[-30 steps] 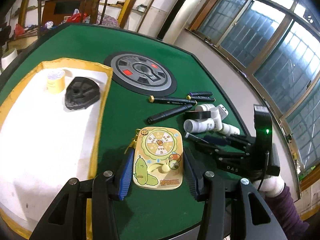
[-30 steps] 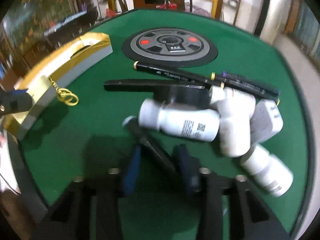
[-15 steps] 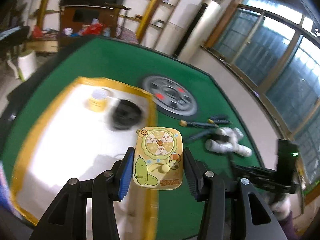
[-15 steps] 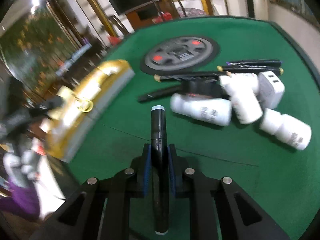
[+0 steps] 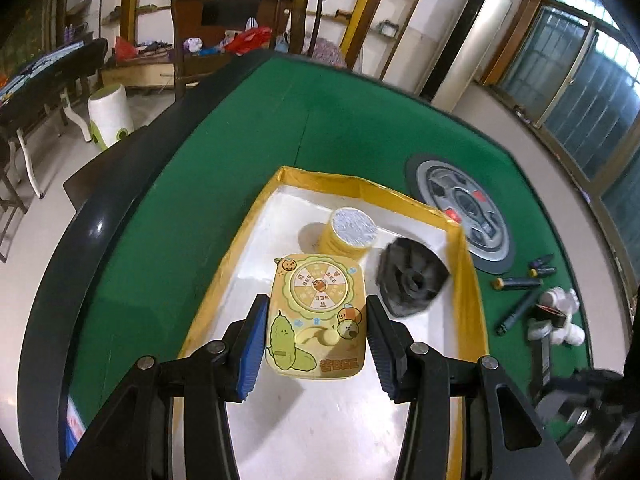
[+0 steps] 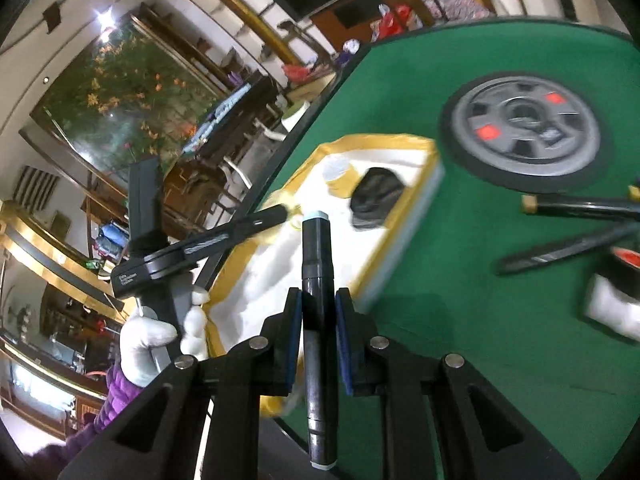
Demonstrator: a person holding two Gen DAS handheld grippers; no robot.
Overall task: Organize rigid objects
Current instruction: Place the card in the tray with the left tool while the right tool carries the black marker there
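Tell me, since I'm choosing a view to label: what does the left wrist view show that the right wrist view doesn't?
Only the left wrist view shows the left hand-held gripper clamping a yellow cartoon tin over the tray, and the white bottles. Only the right wrist view shows the right hand-held gripper holding a black marker, and the gloved hand. Both show the tray, its yellow cup, black lump and the grey disc.

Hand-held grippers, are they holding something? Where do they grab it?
The left hand-held gripper pinches the yellow toy card by its two long side edges. The right hand-held gripper clamps the black marker around mid-barrel.
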